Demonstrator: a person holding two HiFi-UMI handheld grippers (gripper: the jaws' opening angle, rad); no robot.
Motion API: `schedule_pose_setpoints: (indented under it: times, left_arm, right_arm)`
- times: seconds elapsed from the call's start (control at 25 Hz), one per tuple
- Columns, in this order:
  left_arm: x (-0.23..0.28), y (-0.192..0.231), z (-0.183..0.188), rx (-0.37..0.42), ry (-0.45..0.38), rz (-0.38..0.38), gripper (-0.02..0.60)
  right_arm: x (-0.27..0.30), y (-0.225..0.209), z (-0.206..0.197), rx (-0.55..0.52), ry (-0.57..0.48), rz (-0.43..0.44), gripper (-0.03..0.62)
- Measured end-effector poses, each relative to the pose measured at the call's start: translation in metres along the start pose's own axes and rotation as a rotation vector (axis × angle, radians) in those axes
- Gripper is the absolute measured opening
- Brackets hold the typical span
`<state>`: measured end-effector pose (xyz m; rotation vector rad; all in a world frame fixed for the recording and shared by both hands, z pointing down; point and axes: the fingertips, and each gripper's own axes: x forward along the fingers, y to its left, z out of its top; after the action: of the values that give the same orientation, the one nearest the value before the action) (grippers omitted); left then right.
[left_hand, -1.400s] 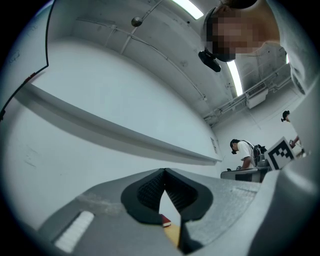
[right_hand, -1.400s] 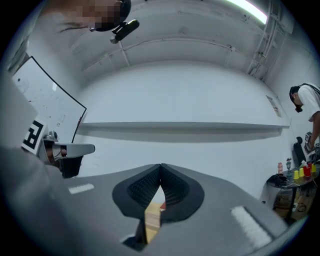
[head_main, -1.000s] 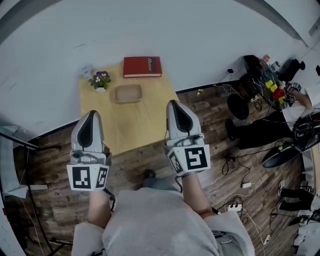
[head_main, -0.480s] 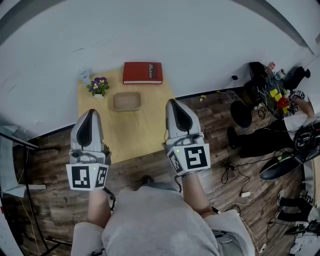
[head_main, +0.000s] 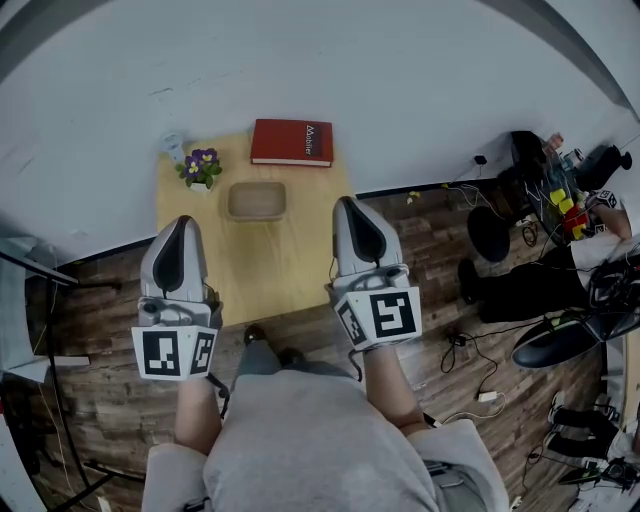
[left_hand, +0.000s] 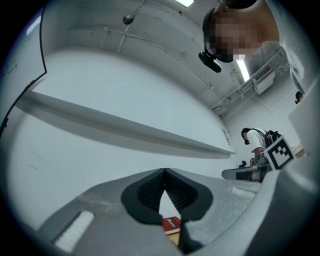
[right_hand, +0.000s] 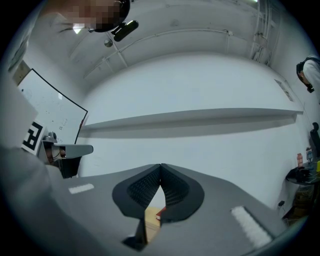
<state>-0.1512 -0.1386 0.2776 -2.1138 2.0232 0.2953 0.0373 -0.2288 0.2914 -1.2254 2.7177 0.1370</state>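
I hold both grippers up at chest height, pointed toward a small wooden table against the white wall. My left gripper is shut with nothing between its jaws, and so is my right gripper. On the table lie a red book, a shallow tan tray and a small pot of purple flowers. In the left gripper view the red book peeks out below the closed left gripper. Under the closed right gripper, the right gripper view shows a sliver of the table.
A clear glass stands at the table's back left corner. Dark wooden floor surrounds the table. To the right are cables, black chairs and a cluttered desk. Another person stands far off to the right.
The view has shifted slightly: the table and book sit a little further right and lower in the head view. My feet now show below the table's near edge. Both grippers stay shut.
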Motion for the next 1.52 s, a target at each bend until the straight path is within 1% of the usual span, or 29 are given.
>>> schedule_pose_setpoints:
  times: [0.32,0.68,0.92,1.24,1.52]
  left_arm:
    - [0.017,0.007,-0.011,-0.017,0.015,-0.020,0.005]
    - [0.055,0.025,-0.022,-0.030,0.020,-0.060,0.005]
    - [0.079,0.039,-0.033,-0.041,0.033,-0.087,0.005]
    - [0.106,0.058,-0.058,-0.064,0.075,-0.117,0.005]
    - [0.120,0.070,-0.081,-0.093,0.114,-0.137,0.005]
  right_arm:
    - [0.014,-0.005,-0.011,0.006,0.025,-0.019,0.002]
    - [0.049,-0.019,-0.024,0.010,0.060,-0.067,0.002]
    - [0.073,-0.023,-0.040,0.020,0.098,-0.090,0.002]
    - [0.101,-0.026,-0.079,0.057,0.189,-0.123,0.002]
    - [0.110,-0.024,-0.128,0.095,0.309,-0.145,0.002]
